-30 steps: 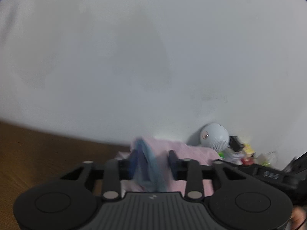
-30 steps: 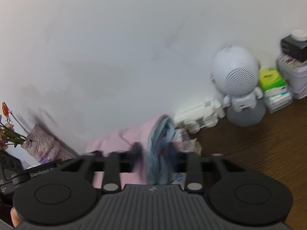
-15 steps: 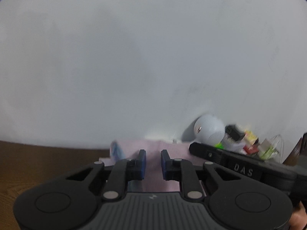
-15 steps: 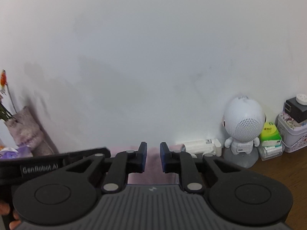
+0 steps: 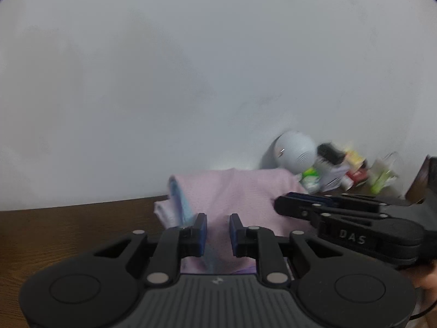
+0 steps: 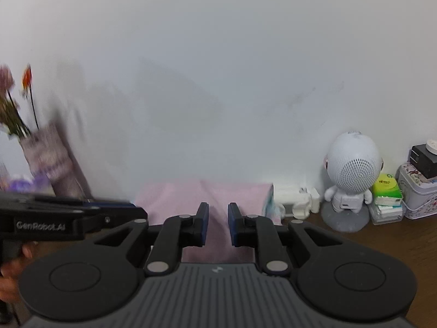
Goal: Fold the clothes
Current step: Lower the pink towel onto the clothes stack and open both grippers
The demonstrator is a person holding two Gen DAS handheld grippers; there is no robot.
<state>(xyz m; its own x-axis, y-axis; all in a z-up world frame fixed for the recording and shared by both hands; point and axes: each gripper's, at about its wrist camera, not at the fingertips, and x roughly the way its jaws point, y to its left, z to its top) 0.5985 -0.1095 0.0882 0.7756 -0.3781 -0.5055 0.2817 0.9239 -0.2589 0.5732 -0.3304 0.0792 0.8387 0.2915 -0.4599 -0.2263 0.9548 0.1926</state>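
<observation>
Both grippers are hovering w/ jaws spread, nothing pinched: left gripper [image 5: 217, 231], right gripper [image 6: 218, 225]. Pink garment [image 6: 218, 194] is lying straight ahead of and just beyond both, on the wooden table [image 5: 68, 229] against the wall, already in a compact fold. Its long axis is running left-right, along the wall; blue-trimmed edge [image 5: 179, 199] is pointing left. Neither gripper is clearly nearer.
</observation>
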